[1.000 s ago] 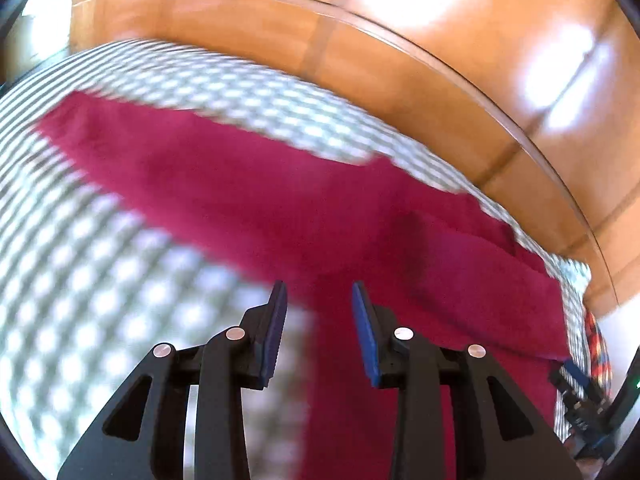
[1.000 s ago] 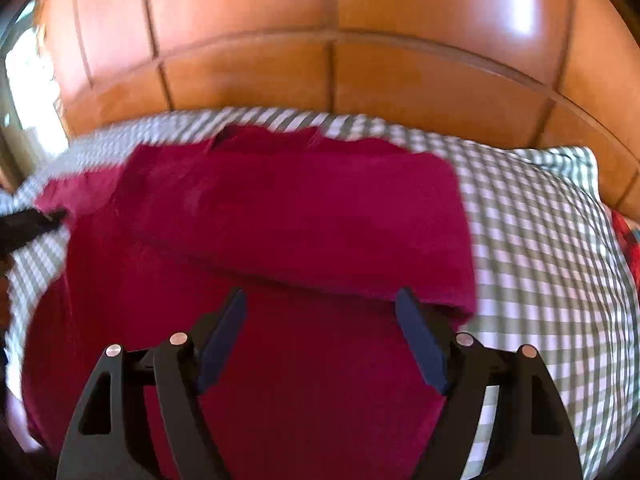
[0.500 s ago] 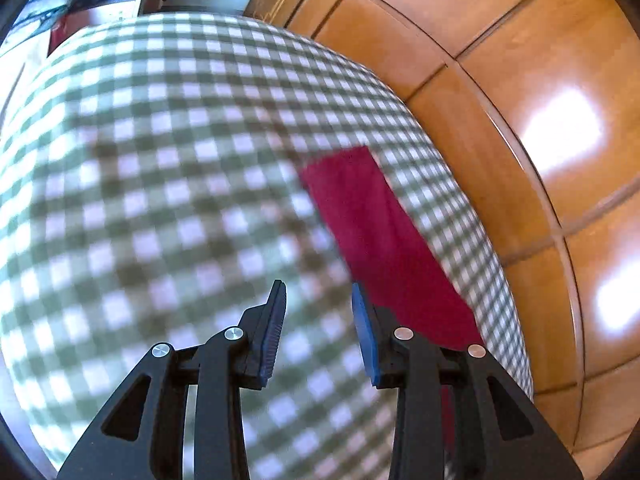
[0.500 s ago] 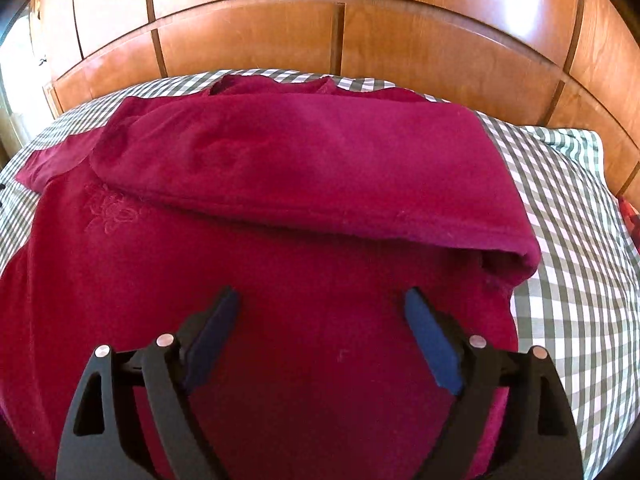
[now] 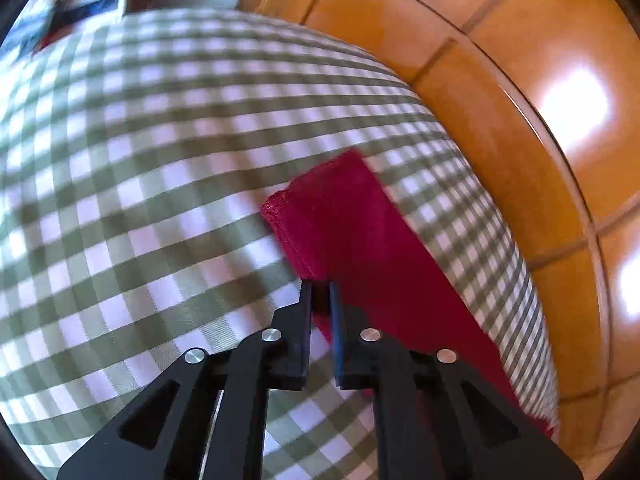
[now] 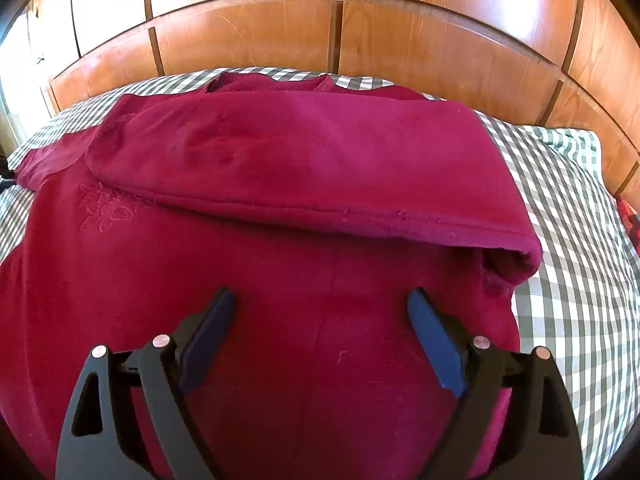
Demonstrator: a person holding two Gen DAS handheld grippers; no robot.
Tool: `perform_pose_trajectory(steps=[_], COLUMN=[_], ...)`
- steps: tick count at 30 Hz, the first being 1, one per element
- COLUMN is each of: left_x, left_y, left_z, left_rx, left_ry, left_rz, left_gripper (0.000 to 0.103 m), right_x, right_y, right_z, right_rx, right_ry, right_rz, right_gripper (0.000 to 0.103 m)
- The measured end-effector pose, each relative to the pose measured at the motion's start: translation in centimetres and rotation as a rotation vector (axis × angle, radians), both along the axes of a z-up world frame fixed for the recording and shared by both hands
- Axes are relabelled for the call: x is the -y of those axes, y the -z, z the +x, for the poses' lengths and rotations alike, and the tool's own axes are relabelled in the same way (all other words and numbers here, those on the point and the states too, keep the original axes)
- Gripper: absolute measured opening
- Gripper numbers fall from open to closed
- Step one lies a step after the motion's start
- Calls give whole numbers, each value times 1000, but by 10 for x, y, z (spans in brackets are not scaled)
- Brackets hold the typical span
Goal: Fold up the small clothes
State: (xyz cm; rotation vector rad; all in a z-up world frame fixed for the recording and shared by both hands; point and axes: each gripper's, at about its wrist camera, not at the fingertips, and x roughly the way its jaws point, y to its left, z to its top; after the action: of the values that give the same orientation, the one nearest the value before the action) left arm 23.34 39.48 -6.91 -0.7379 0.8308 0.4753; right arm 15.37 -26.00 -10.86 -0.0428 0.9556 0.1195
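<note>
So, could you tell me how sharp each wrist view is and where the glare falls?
Left wrist view: the checked sheet is motion-smeared, with blown-out glare on the wooden headboard. Right wrist view: sharp, the maroon garment crisp; milder sheen on the upper-right panels; fisheye bends both.

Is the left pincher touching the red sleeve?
Touching. In the left wrist view, the left gripper has just closed on the edge of the red sleeve, and red cloth shows between its jaws.
</note>
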Motion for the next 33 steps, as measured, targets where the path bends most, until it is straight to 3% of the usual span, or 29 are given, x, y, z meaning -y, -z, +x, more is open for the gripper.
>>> perform_pose_trajectory(steps=[6, 12, 14, 16, 19, 22, 26, 31, 33], left_x=[76, 220, 268, 325, 397, 435, 437, 376, 332], left_y=[-74, -130, -128, -115, -78, -44, -34, -40, -39], left_z=[-12, -40, -46, -55, -58, -63, -79, -86, -74], left_rx=[236, 408, 418, 394, 307, 220, 218, 191, 169], left_ry=[232, 563, 655, 754, 883, 955, 977, 849, 760], left_rz=[62, 134, 143, 203, 226, 222, 227, 196, 96], left_gripper=[5, 2, 2, 0, 0, 0, 0, 0, 0], right_x=[1, 3, 4, 6, 10, 16, 31, 30, 20], right_y=[0, 0, 0, 0, -2, -9, -17, -31, -36], right_z=[-1, -1, 0, 0, 2, 2, 4, 6, 6], right_rx=[3, 5, 4, -1, -9, -25, -35, -40, -30], right_ry=[-1, -2, -3, -3, -5, -8, 0, -7, -25], right_rz=[1, 14, 21, 36, 63, 114, 176, 271, 263], right_gripper=[88, 88, 88, 88, 88, 86, 79, 74, 74])
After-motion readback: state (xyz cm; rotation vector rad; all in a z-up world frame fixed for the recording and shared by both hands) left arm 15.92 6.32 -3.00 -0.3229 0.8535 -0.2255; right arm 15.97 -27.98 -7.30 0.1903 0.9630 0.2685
